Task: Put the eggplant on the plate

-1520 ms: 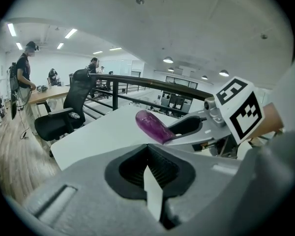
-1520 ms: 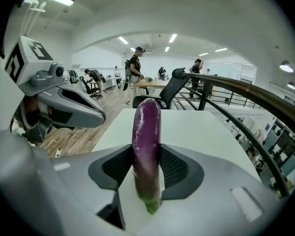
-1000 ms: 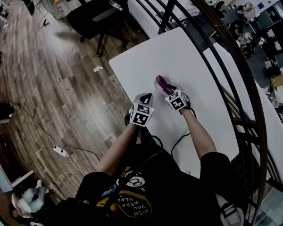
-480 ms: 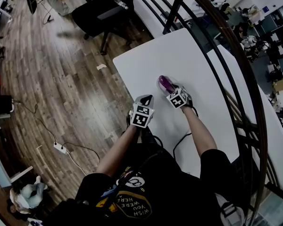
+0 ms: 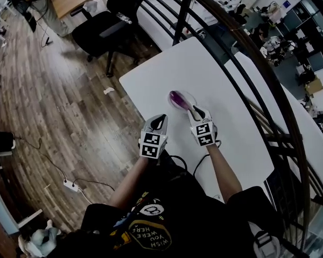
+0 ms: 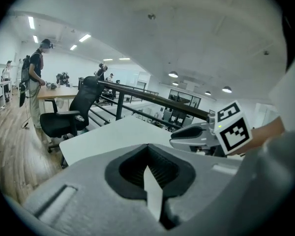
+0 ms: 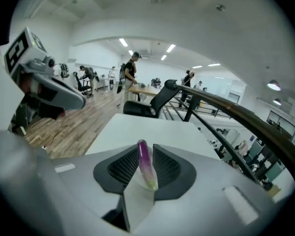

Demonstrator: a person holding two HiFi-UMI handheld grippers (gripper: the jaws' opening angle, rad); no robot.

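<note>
The purple eggplant (image 5: 177, 98) sticks forward out of my right gripper (image 5: 195, 112), over a pale round plate (image 5: 185, 94) on the white table (image 5: 220, 74). In the right gripper view the eggplant (image 7: 145, 165) stands between the two ribbed pads, green stem end nearest the camera, and the closing jaws of that gripper (image 7: 146, 149) pinch it. My left gripper (image 5: 158, 121) hovers at the table's left edge, beside the right one, shut with nothing in it. Its jaws meet in the left gripper view (image 6: 148, 151), where the right gripper (image 6: 192, 134) shows at the right.
A black railing (image 5: 247, 63) curves along the table's far and right sides. An office chair (image 5: 105, 20) stands on the wood floor beyond the table corner. A power strip (image 5: 70, 185) lies on the floor at left. People stand at distant desks (image 6: 35, 77).
Both grippers have risen. The right one, earlier low over the eggplant on the plate, now grips it. The head camera has shifted slightly.
</note>
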